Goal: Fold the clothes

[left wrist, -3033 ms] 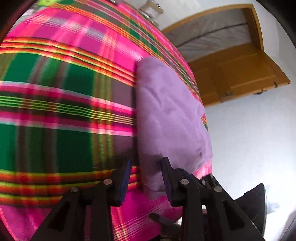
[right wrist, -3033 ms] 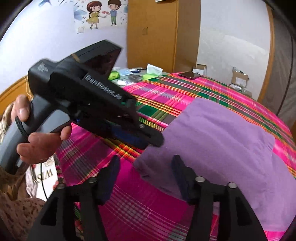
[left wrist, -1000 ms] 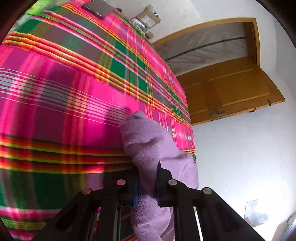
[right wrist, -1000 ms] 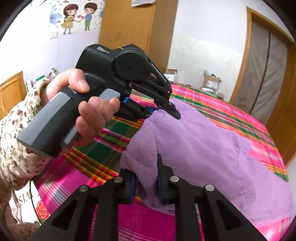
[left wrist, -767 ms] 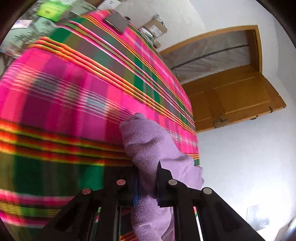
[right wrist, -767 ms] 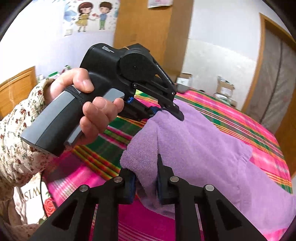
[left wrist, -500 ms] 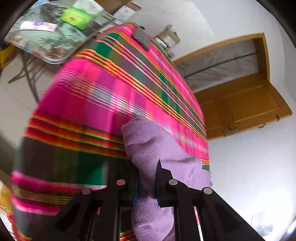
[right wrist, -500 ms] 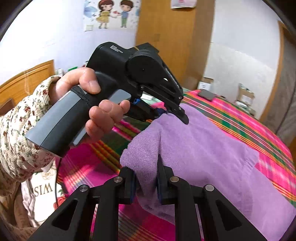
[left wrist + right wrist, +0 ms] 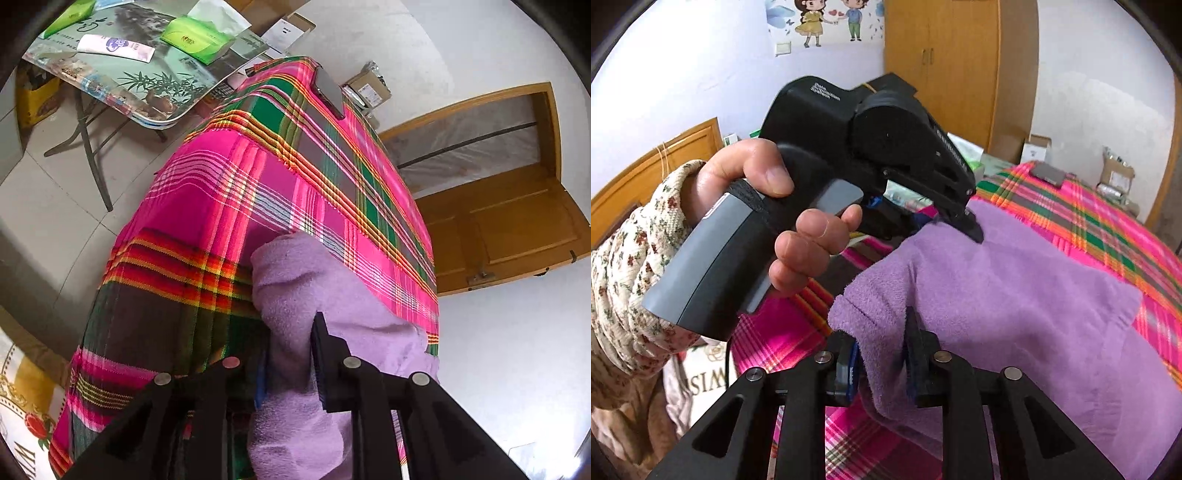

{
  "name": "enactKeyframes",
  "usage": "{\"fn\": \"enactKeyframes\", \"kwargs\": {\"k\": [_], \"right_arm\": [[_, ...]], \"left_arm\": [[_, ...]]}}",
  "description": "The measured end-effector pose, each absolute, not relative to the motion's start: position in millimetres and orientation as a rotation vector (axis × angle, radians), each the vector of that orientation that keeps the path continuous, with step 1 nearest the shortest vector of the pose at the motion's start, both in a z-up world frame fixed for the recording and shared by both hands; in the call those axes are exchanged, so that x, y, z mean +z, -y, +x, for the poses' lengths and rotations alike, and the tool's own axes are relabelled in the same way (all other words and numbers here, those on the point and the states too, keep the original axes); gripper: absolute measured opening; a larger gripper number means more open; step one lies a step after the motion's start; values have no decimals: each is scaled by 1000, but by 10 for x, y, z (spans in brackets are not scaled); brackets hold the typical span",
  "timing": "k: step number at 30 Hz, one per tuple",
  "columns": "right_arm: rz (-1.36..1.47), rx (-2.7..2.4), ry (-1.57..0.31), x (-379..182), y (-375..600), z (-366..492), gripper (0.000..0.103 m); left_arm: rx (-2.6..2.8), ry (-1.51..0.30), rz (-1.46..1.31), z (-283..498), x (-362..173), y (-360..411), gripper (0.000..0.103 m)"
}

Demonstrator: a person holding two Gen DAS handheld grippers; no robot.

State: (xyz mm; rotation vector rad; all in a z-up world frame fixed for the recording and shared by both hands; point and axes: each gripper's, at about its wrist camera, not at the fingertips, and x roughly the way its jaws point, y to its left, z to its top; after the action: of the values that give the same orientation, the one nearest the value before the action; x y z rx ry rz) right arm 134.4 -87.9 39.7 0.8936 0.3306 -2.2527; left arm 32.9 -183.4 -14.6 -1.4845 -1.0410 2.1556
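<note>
Over a bed point(image 9: 229, 206) spread with pink-and-green plaid, both grippers, left point(image 9: 290, 354) and right point(image 9: 881, 350), pinch a purple towel's point(image 9: 1015, 295) lifted edge; a wooden door point(image 9: 517, 229) and folding side table point(image 9: 110, 74) stand beyond.

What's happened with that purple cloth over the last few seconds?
Three seconds ago both grippers were open at the edge of the purple cloth, which lay flat. Now the left gripper and right gripper are clamped on it and have lifted that edge. The plaid bedspread hasn't shifted.
</note>
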Motion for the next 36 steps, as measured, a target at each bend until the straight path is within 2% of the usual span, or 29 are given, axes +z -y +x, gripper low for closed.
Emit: {"fn": "enactKeyframes", "kwargs": {"k": [8,15,25,29,33,36], "right_arm": [[891,-2237,-279,461,695,1433,27],[825,-2301,-140,692,202,1525,30],[839,-2595,47,790,-968,1588,30],[904,-2733,191,713,-1601,1588,30],[927,-2864,237,703,-2105,1723,30],[949,-2961,277,687,-2487,1785,30]], "left_arm": [[2272,1021,-1426,608,104,1852,25],[2389,991,-1346,885,384,1831,32],[2394,695,-1276,1205,762,965,37],[2305,545,-1272,1253,761,443,37],[2240,335,-1272,1309,691,-120,37],[2172,253,-1281,1356,608,-511,37]]}}
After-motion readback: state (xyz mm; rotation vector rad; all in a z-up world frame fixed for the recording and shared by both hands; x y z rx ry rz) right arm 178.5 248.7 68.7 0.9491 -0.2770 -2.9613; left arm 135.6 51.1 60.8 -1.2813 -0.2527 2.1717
